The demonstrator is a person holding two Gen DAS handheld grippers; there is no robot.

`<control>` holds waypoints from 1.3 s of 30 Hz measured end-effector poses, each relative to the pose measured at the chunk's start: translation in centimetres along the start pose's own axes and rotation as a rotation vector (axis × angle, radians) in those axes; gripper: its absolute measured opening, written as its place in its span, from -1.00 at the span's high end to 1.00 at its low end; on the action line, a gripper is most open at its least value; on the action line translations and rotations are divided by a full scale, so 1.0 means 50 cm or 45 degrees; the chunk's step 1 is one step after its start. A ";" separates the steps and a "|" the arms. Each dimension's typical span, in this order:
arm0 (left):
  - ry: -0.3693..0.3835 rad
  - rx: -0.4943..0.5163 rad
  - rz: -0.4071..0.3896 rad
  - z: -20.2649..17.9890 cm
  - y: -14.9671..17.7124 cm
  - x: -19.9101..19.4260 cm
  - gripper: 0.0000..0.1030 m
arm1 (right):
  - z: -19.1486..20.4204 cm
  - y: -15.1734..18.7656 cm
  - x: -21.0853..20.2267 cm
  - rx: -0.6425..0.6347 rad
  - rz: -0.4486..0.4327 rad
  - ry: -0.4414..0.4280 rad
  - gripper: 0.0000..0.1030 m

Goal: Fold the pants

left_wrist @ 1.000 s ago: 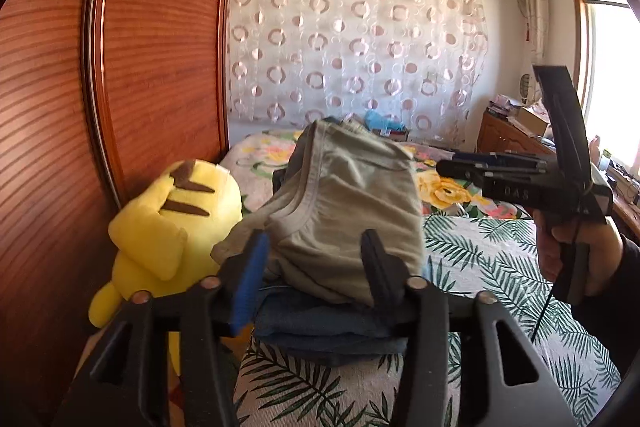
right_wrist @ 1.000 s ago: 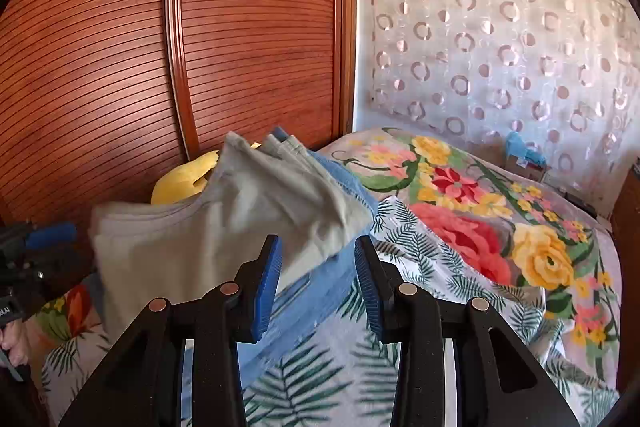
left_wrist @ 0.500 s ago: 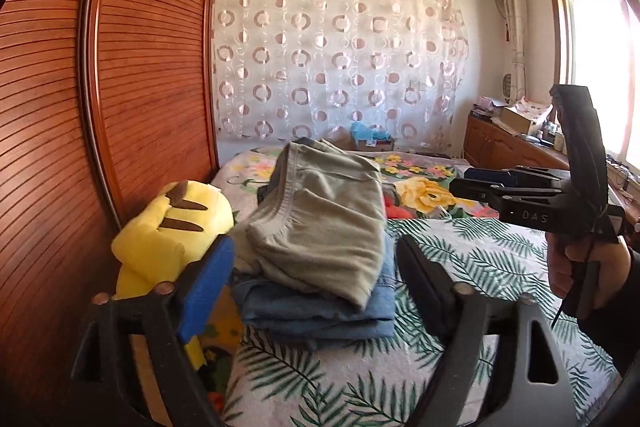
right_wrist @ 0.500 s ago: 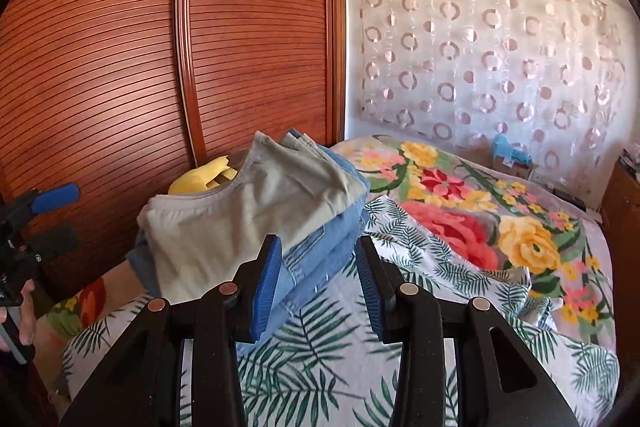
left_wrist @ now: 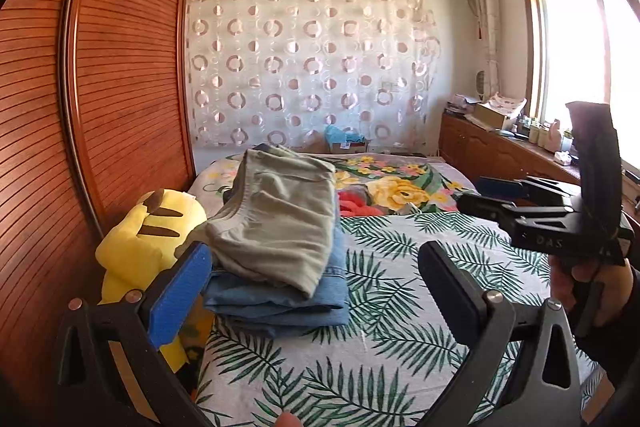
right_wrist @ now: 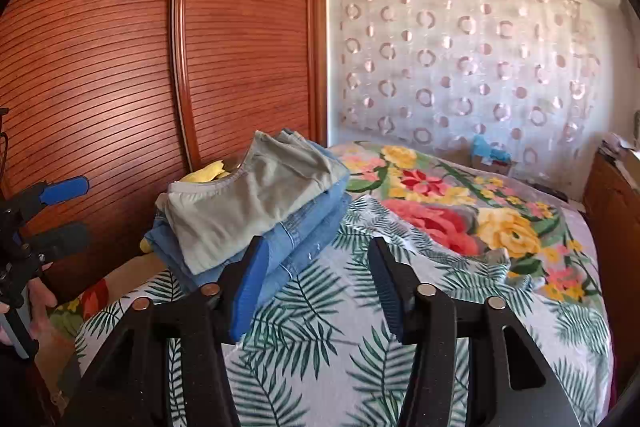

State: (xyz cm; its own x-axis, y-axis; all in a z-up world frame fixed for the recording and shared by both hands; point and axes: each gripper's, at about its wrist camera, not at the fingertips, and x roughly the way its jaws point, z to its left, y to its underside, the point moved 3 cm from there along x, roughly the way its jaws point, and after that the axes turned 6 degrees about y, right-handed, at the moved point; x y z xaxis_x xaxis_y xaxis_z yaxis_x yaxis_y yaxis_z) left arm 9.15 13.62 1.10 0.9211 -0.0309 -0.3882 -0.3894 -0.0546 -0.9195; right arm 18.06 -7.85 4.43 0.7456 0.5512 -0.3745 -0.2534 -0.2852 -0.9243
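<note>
The left gripper (left_wrist: 316, 291) is hanging with its jaws spread wide, gripping nothing and touching nothing. The right gripper (right_wrist: 316, 283) is also standing released, its jaws parted less widely and holding nothing. The folded pants (left_wrist: 280, 211) are lying on top of the jeans (left_wrist: 280, 301), at about 11 o'clock from the left gripper and 10 o'clock from the right one. The stack is sitting on the bed (left_wrist: 392, 351) beside a yellow plush (left_wrist: 148, 243), close to the wardrobe (left_wrist: 120, 87).
</note>
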 end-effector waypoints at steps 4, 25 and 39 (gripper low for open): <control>0.025 0.013 0.027 -0.029 0.009 -0.002 -1.00 | 0.003 0.025 -0.042 0.034 0.002 0.049 -0.20; 0.206 0.068 0.064 -0.221 0.009 -0.018 -1.00 | -0.030 0.104 -0.266 0.233 -0.025 0.382 -0.47; 0.205 0.079 0.011 -0.274 -0.033 -0.053 -1.00 | 0.006 0.102 -0.312 0.301 -0.089 0.484 -0.47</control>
State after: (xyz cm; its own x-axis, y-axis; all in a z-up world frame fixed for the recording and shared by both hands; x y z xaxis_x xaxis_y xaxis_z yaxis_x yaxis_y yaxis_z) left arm 7.26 0.13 4.49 0.9028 -0.1906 -0.3856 -0.3914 0.0078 -0.9202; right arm 4.93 -17.68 5.53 0.9283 0.2227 -0.2978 -0.2951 -0.0460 -0.9543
